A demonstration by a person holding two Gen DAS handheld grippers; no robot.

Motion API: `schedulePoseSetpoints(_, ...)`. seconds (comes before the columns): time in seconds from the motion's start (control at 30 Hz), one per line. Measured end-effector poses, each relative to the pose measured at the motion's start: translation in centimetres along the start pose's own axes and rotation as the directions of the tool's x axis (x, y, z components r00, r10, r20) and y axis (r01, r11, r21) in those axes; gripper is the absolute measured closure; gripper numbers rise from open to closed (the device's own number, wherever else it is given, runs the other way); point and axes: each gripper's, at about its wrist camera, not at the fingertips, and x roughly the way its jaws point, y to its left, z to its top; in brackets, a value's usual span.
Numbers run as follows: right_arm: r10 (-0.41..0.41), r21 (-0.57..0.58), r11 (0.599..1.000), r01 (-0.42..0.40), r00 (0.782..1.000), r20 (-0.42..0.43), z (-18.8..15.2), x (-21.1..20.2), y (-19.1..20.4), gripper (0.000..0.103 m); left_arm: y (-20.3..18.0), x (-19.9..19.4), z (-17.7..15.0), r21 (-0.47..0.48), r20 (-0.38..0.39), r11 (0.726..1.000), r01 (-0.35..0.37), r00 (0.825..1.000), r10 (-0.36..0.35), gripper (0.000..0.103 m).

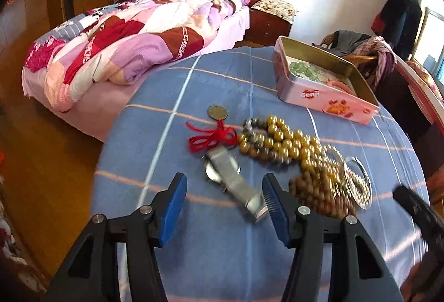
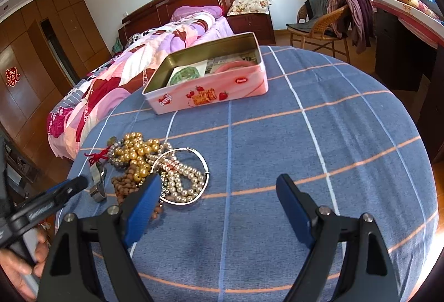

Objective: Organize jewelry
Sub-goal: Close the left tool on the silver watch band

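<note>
A pile of jewelry lies on the blue checked tablecloth (image 1: 194,246): a silver watch (image 1: 233,180), gold bead strands (image 1: 283,141), brown wooden beads (image 1: 313,191), a silver bangle (image 1: 358,182), a red cord (image 1: 211,138) and a coin pendant (image 1: 217,112). In the right wrist view the pile shows pearl strands (image 2: 180,180) inside the bangle (image 2: 205,166). An open pink tin (image 1: 327,94) (image 2: 208,91) stands beyond. My left gripper (image 1: 224,207) is open, just before the watch. My right gripper (image 2: 219,205) is open, right of the pile, its left finger (image 2: 144,205) over the beads.
The tin holds a pink bangle (image 2: 236,66) and green item (image 2: 186,74). A bed with a quilt (image 1: 125,47) lies beyond the table's left edge. A wicker chair with clothes (image 2: 333,22) and a desk (image 2: 402,33) stand at the right.
</note>
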Motion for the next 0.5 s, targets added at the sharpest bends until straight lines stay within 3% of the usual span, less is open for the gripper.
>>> schedulePoseSetpoints(0.07, -0.002, 0.002, 1.0, 0.002, 1.0, 0.0, 0.0, 0.0, 0.0, 0.016, -0.7, 1.7, 0.1, 0.009, -0.061, 1.0, 0.011, 0.998, -0.011, 0.046)
schedulePoseSetpoints(0.13, -0.008, -0.004, 1.0, 0.008, 1.0, -0.001, -0.1, -0.1, 0.1, 0.016, -1.3, 1.8, -0.2, 0.051, -0.059, 0.999, -0.012, 0.998, 0.015, 0.046)
schedulePoseSetpoints(0.17, -0.008, -0.009, 1.0, 0.008, 1.0, -0.001, -0.1, -0.1, 0.1, 0.016, -1.4, 1.6, -0.3, 0.063, -0.061, 0.998, -0.012, 0.998, 0.015, 0.053)
schedulePoseSetpoints(0.2, -0.005, -0.011, 1.0, 0.005, 1.0, -0.001, -0.1, -0.1, 0.1, 0.016, -1.3, 1.3, -0.4, 0.075, -0.058, 0.997, 0.0, 0.998, 0.005, 0.074)
schedulePoseSetpoints(0.27, 0.005, -0.016, 1.0, -0.005, 1.0, -0.009, -0.1, 0.0, 0.1, 0.016, -0.5, 1.0, -0.6, 0.093, -0.061, 0.996, 0.012, 0.998, -0.006, 0.087)
schedulePoseSetpoints(0.5, 0.065, -0.094, 0.993, -0.068, 0.997, -0.034, -0.2, 0.5, 2.3, 0.033, 1.4, -0.6, -1.8, 0.106, -0.042, 0.993, 0.06, 0.998, -0.056, 0.087)
